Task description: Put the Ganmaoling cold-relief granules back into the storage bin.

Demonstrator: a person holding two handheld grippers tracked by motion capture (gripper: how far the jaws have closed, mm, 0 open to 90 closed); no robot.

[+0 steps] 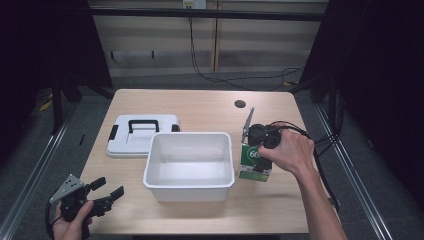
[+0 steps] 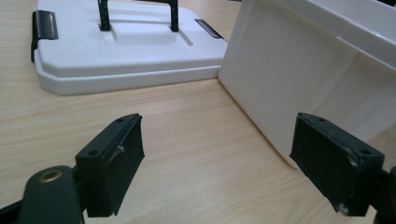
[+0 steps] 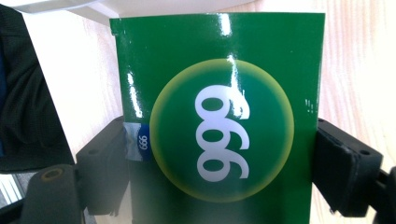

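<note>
- Your right hand-held gripper (image 1: 253, 150) is clamped on the green box (image 1: 254, 162), standing upright on the table (image 1: 200, 102) just right of the white bin (image 1: 189, 165)
- The bin lies left of the box
- Your left hand-held gripper (image 1: 107, 192) sits wide open and empty, near left

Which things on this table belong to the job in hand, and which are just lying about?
In the job:
- green box, marked 999, clamped between the right gripper's fingers
- white tub, open and empty, just beside the box

Lying about:
- white lid with black handle, flat behind the tub
- left gripper, open, holding nothing
- dark round hole in the table
</note>
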